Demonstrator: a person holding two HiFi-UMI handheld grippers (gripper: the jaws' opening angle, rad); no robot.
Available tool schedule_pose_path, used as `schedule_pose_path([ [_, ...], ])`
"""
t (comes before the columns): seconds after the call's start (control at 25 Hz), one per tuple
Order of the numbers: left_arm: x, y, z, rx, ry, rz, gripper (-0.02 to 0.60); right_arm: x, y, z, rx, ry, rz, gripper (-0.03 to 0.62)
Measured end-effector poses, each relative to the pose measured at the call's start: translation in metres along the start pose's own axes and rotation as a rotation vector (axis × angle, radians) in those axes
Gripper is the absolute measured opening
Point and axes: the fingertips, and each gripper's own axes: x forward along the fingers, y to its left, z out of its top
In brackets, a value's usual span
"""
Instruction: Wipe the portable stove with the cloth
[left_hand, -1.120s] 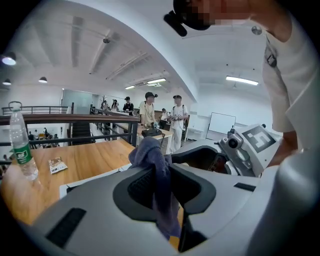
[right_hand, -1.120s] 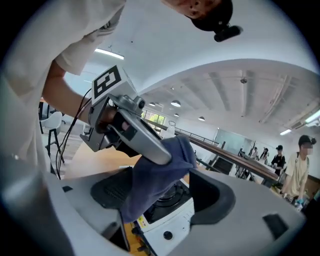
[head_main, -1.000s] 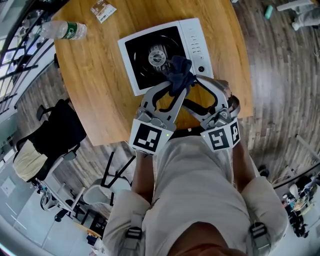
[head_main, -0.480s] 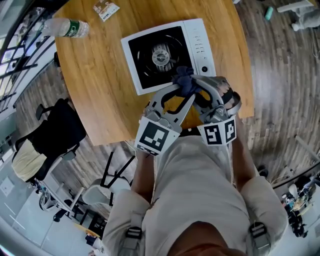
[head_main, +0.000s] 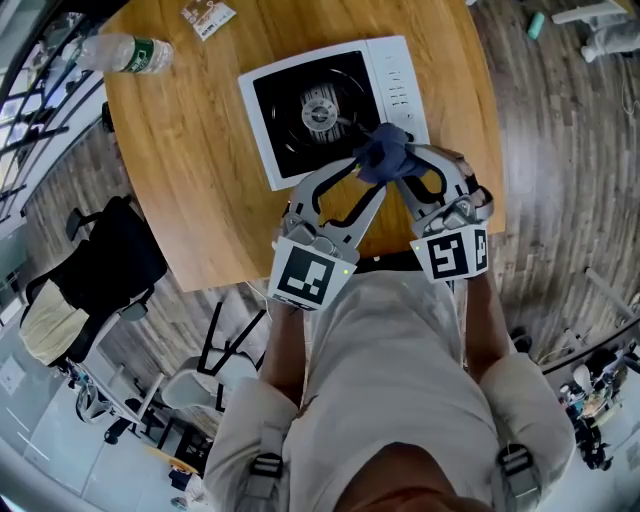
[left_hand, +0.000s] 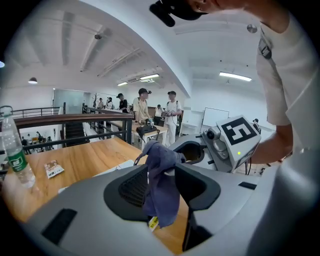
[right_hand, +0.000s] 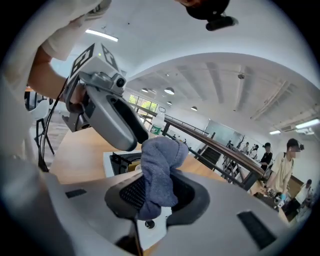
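Head view, nearest first: the crumpled dark blue cloth (head_main: 385, 152) was seen lifted between both tools, with the jaws of the left gripper (head_main: 366, 172) opening off it and those of the right gripper (head_main: 402, 162) closing onto it. Beyond, the white square portable stove with a black top (head_main: 300, 112) was seen on the round wooden table (head_main: 190, 190). The wiping was judged not yet begun.

legible text: none | bottle (head_main: 128, 52) label: too small
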Motion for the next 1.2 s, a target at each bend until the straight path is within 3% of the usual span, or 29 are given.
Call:
schedule_pose_path([
  [0.16, 0.004, 0.003, -0.006, 0.008, 0.032, 0.014, 0.169, -0.004, -0.015, -0.003, 0.077, 0.004, -0.015, 0.099],
  [0.44, 0.019, 0.006, -0.008, 0.041, 0.032, 0.031, 0.166, -0.007, -0.047, 0.006, 0.111, -0.04, -0.084, 0.098],
  [0.88, 0.04, 0.028, -0.002, 0.075, -0.02, 0.103, 0.044, 0.003, -0.116, -0.004, 0.128, -0.016, -0.238, 0.098],
  [1.2, 0.054, 0.045, -0.005, 0.055, -0.006, 0.13, 0.032, 0.038, -0.159, 0.006, 0.04, -0.052, -0.274, 0.098],
])
